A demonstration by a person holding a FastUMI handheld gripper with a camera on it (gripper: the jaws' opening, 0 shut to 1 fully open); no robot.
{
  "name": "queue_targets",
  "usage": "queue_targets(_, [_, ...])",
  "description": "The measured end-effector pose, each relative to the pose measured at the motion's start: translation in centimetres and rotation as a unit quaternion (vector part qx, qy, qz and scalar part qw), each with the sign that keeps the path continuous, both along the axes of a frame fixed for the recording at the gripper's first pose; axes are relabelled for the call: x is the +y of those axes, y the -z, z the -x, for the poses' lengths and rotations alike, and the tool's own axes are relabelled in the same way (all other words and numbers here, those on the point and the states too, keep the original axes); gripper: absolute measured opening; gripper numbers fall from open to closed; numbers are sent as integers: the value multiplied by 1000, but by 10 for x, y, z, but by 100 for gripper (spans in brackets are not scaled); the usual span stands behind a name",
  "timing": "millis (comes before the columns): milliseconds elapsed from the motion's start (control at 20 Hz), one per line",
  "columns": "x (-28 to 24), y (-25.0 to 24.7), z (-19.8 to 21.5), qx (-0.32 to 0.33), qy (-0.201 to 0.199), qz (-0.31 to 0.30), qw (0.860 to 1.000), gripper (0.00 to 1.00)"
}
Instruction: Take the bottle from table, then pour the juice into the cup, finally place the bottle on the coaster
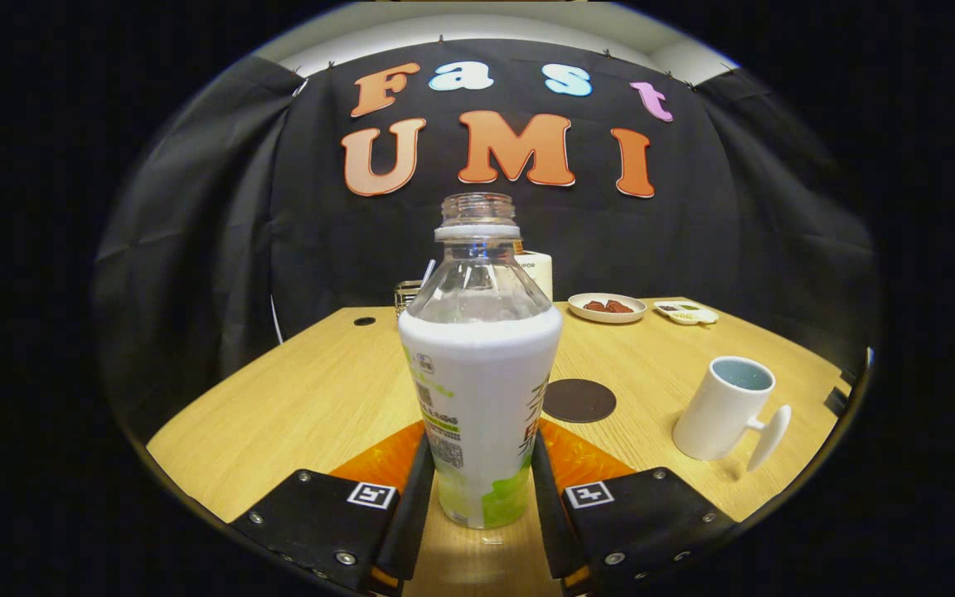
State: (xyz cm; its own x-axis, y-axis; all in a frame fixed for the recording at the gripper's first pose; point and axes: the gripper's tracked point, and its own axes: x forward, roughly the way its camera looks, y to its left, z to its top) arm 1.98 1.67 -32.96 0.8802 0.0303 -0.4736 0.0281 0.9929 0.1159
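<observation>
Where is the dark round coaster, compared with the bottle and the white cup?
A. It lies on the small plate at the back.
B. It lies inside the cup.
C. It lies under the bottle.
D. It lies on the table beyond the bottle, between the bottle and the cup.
D: the coaster lies bare on the table, beyond the bottle that stands between the fingers of the gripper, toward the cup.

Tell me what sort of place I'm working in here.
Probably a staged recording booth, not a real kitchen: black cloth wall behind a wooden table set with a cup, a coaster and the bottle between the gripper fingers.
</observation>
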Motion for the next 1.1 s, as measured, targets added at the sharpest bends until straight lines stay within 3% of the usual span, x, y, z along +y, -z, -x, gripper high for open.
queue_targets(300, [-3, -28, -20, -28, 11, -94, 995, 58])
queue_targets(550, [-9, -36, -31, -34, 30, -185, 982, 58])
queue_targets(1100, [-43, -34, -45, -42, 122, -366, 922, 57])
